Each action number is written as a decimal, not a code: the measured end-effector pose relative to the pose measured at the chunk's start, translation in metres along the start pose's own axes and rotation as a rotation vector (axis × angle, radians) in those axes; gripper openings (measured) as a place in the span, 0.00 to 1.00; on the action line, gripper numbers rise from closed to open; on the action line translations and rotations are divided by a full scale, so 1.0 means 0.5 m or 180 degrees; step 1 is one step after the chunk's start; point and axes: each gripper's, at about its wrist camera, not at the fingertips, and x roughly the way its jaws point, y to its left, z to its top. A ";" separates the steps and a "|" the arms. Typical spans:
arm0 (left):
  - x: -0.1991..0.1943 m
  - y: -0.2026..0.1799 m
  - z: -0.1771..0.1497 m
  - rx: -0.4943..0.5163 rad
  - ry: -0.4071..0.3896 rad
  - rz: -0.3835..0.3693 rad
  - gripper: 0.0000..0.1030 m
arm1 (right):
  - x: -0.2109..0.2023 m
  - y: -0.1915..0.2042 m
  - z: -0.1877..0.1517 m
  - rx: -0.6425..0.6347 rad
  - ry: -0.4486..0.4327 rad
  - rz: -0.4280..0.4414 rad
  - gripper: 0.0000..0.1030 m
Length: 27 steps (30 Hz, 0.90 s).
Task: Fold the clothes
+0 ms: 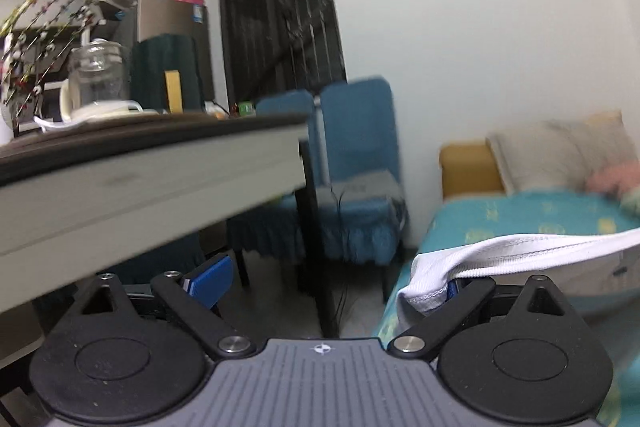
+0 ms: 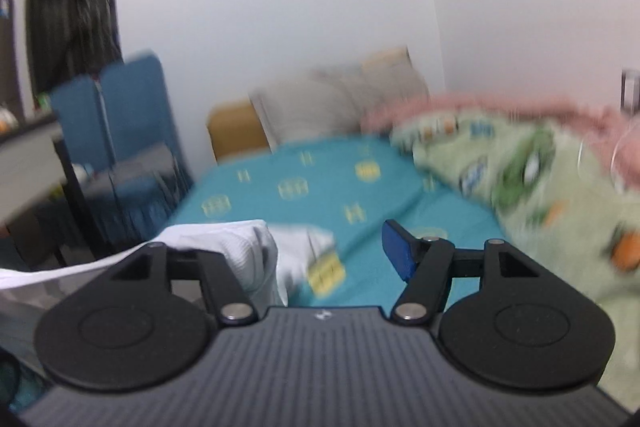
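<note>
Left wrist view: the left gripper [image 1: 324,283] gapes wide, the white garment [image 1: 500,259] draped over its right finger, above the bed [image 1: 500,219].

Right wrist view: the right gripper [image 2: 332,259] is open too, cloth covering its left finger; folding looks unfinished.

No text, brand or number can be read in either view — only a small white compass-like emblem stands on each gripper's grey ribbed housing, and the blue label on the brown cabinet [image 1: 198,14] is too blurred.
</note>
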 end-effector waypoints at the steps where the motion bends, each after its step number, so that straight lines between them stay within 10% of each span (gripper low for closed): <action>1: -0.014 0.009 0.034 -0.0082 -0.0053 -0.0026 0.96 | -0.024 -0.001 0.031 0.0026 -0.0091 0.0034 0.64; 17: -0.498 0.207 0.644 -0.0575 -0.1787 -0.0562 0.96 | -0.578 0.013 0.537 -0.0038 -0.1801 0.0273 0.65; 23: -0.594 0.205 0.739 -0.0477 -0.1731 -0.0763 0.96 | -0.655 -0.004 0.621 0.0013 -0.1727 0.0259 0.66; 27: -0.500 0.176 0.740 -0.0362 -0.1343 -0.0905 0.96 | -0.571 0.005 0.609 -0.0078 -0.1399 0.0238 0.66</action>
